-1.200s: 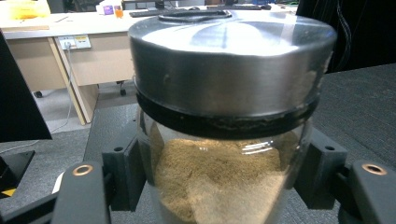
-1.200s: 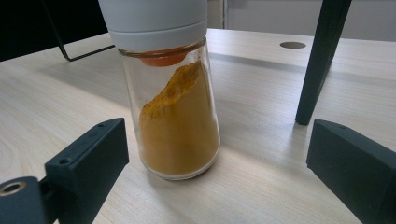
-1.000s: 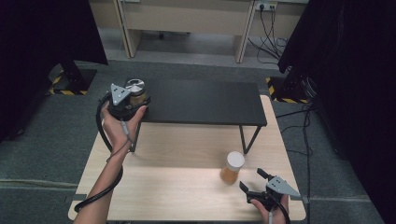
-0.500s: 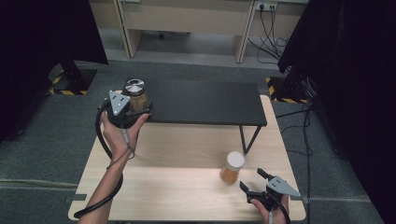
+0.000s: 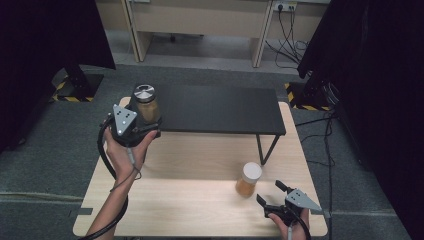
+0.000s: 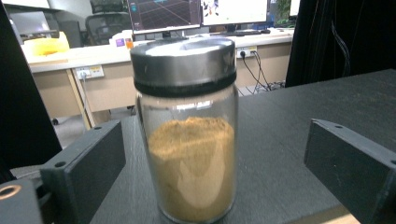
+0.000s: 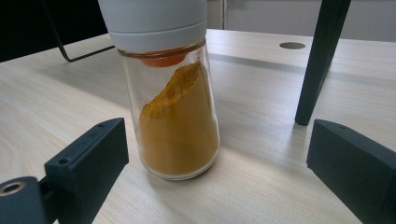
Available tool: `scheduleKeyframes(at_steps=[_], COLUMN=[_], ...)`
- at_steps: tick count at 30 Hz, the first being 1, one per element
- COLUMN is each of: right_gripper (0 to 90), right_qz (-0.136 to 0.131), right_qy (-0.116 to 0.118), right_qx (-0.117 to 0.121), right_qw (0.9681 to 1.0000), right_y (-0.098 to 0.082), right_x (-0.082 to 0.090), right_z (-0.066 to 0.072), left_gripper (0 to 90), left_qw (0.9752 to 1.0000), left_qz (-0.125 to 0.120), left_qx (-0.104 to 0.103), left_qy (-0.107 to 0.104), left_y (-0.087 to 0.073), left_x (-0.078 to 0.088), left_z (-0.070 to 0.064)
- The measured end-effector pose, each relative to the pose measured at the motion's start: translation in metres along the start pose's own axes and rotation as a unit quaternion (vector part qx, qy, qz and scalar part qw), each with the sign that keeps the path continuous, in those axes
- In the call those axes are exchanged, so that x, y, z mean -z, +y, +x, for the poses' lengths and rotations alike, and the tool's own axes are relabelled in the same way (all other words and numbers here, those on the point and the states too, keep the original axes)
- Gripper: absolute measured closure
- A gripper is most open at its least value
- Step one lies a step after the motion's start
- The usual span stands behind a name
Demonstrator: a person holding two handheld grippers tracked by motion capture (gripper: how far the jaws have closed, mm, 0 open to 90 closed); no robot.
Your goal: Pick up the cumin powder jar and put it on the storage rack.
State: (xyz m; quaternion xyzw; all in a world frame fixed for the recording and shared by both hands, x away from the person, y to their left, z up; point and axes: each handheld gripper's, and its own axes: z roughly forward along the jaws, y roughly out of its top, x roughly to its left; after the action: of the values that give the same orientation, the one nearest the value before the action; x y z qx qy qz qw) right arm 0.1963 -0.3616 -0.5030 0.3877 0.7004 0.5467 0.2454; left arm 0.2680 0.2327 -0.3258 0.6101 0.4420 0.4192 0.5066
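A glass jar with a metal lid (image 5: 146, 102) (image 6: 187, 140), half full of tan powder, stands upright on the left end of the black shelf (image 5: 220, 107). My left gripper (image 5: 145, 120) (image 6: 215, 140) is just in front of it. Its jaws have just been opening and now stand wide on either side of the jar, clear of the glass. A second jar with a white lid (image 5: 249, 179) (image 7: 180, 121), holding orange powder, stands on the wooden table (image 5: 190, 200). My right gripper (image 5: 268, 191) (image 7: 219, 135) is open just short of it and touches nothing.
The shelf's thin black legs (image 5: 262, 149) (image 7: 322, 60) come down onto the table just behind the white-lidded jar. Dark curtains hang at both sides. Desks and cables stand beyond the table's far edge.
The left gripper let go of the metal-lidded jar on the shelf and drew back a little toward the person. The right gripper and its jar have not moved.
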Motion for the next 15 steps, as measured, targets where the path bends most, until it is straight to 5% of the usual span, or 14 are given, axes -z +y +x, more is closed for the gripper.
scheduleKeyframes(at_steps=[15], right_gripper=[5.5], right_qz=[-0.001], right_qy=[0.000], right_qx=[0.000], right_qw=[1.0000], right_y=[0.000], right_x=[0.000], right_z=[0.000], left_gripper=[5.8], left_qw=[0.9997], left_qz=[-0.021], left_qx=[-0.010], left_qy=[-0.003], left_y=[-0.017], left_x=[0.031], left_z=[-0.014])
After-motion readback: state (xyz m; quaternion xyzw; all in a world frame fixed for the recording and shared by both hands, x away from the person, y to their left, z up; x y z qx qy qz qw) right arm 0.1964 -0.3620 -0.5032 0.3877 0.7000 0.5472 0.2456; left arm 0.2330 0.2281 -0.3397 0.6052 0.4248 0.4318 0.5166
